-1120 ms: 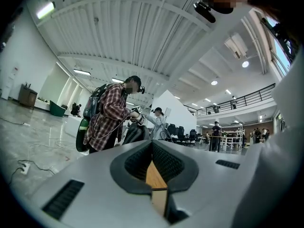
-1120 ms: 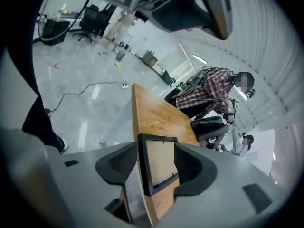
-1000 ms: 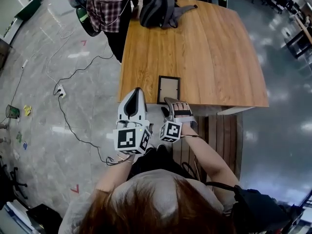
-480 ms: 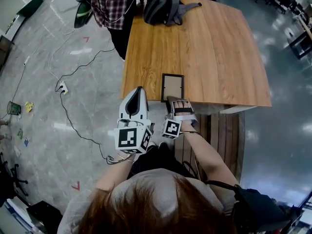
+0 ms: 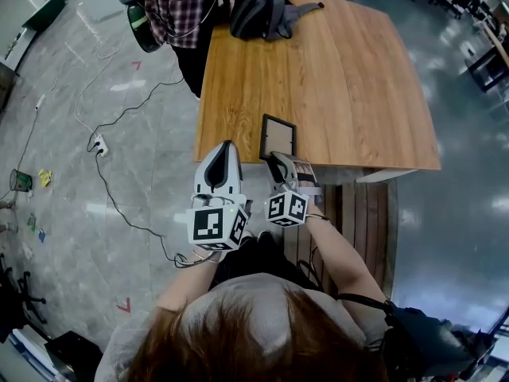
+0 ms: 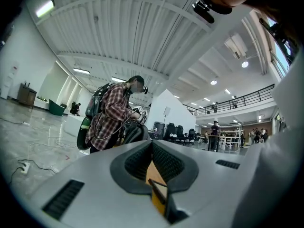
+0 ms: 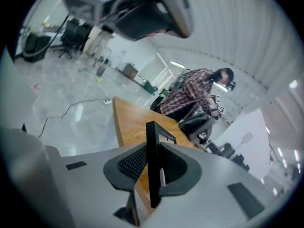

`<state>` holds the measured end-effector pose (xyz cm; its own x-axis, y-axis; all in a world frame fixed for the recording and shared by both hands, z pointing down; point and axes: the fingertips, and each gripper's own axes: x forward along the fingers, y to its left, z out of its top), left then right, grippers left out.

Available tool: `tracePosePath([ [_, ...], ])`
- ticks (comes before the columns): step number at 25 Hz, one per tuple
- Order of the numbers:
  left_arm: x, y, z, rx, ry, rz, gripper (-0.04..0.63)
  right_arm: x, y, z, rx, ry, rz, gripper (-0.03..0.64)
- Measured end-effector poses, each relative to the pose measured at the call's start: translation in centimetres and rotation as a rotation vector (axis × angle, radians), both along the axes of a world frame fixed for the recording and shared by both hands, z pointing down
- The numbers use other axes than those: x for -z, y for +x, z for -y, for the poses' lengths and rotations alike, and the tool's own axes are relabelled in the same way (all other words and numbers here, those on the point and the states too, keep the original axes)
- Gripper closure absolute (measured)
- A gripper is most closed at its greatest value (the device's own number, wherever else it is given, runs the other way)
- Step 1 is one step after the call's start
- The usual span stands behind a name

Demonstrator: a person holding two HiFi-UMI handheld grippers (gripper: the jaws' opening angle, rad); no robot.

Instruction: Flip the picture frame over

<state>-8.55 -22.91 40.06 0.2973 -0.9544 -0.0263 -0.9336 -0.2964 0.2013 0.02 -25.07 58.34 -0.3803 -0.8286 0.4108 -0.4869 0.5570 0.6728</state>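
nearest, the left tongs [image 5: 225, 146] hover just off the near edge of the desk [image 5: 350, 78], pads together with nothing between them. just beside them, the right tongs [image 5: 277, 159] are closing on the near edge of the picture frame [image 5: 278, 134], which stands edge-on between the pads, tilted up by the desk's near edge. at the far end sits a dark backpack [image 5: 258, 10], with a person in a plaid shirt [image 5: 179, 2] beside it.
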Motion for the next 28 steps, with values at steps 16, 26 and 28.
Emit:
tracePosePath([
  [16, -0.3, -1.0, 0.4, 0.014, -0.007, -0.011, 0.588, 7.1, 4.9, 2.5, -0.508, -0.092, 1.311, 0.523],
  [26, -0.6, -1.0, 0.0, -0.008, -0.030, 0.012, 0.588, 1.9, 8.9, -0.3, -0.876, -0.181, 2.022, 0.526],
  [28, -0.6, -1.0, -0.1, -0.011, -0.033, 0.019, 0.588, 0.4, 8.5, -0.6, -0.929, -0.222, 2.057, 0.529],
])
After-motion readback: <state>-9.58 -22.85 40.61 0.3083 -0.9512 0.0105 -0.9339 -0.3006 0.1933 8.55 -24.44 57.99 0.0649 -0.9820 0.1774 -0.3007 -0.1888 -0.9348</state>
